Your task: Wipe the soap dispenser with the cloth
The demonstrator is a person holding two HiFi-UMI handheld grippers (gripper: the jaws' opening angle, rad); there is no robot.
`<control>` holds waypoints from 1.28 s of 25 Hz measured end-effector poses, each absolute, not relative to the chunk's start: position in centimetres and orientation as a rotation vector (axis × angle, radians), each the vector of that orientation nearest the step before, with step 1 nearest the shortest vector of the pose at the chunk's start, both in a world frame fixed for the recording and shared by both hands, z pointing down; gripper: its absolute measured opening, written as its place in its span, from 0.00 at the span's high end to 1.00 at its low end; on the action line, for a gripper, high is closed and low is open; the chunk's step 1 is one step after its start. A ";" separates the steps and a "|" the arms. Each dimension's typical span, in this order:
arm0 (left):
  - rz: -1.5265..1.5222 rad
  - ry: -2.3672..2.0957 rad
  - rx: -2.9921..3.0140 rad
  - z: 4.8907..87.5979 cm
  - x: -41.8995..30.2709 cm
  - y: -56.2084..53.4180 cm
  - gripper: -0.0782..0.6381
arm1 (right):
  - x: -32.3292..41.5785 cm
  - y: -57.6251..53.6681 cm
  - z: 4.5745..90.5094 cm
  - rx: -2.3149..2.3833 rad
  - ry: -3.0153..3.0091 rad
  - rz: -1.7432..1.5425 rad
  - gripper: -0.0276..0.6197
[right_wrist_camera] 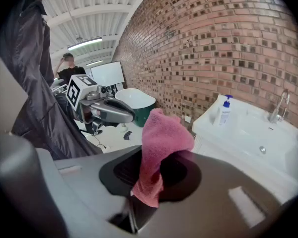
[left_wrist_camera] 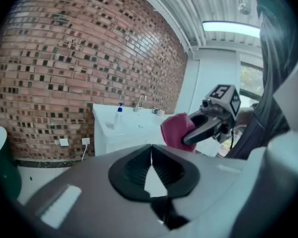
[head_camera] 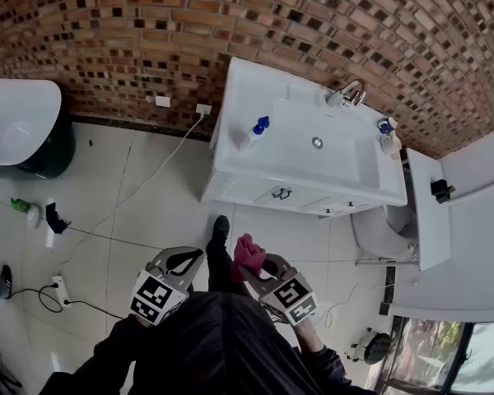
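**A:** So, what were you holding?

**B:** My right gripper [head_camera: 262, 267] pinched the soft, limp cloth [right_wrist_camera: 159, 148]; my left gripper [left_wrist_camera: 151, 156] was closed, empty. The soap dispenser [head_camera: 253, 132] stood well off on the washstand [head_camera: 235, 97]. I judged it light and slick, so I'd steady its body.

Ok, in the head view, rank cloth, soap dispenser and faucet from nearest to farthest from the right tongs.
1. Cloth, gripped in the right tongs.
2. Soap dispenser, on the counter left of the basin.
3. Faucet, at the basin's back edge.
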State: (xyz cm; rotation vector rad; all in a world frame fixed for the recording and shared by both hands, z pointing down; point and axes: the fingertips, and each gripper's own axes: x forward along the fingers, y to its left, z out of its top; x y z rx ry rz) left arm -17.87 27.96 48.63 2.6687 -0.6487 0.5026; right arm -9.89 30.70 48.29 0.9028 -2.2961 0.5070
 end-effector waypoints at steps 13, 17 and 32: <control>0.563 -0.723 2.645 48.2 -7.7 8.5 0.89 | 3.2 3.1 42.6 0.992 -2.327 0.166 0.85; 0.611 -0.790 2.608 48.5 -5.2 4.1 0.82 | 4.0 -3.0 42.0 0.919 -2.352 0.074 0.85; 0.737 -0.716 2.551 51.6 -0.6 -1.1 0.67 | -0.6 -2.7 46.5 0.526 -2.312 -0.117 0.85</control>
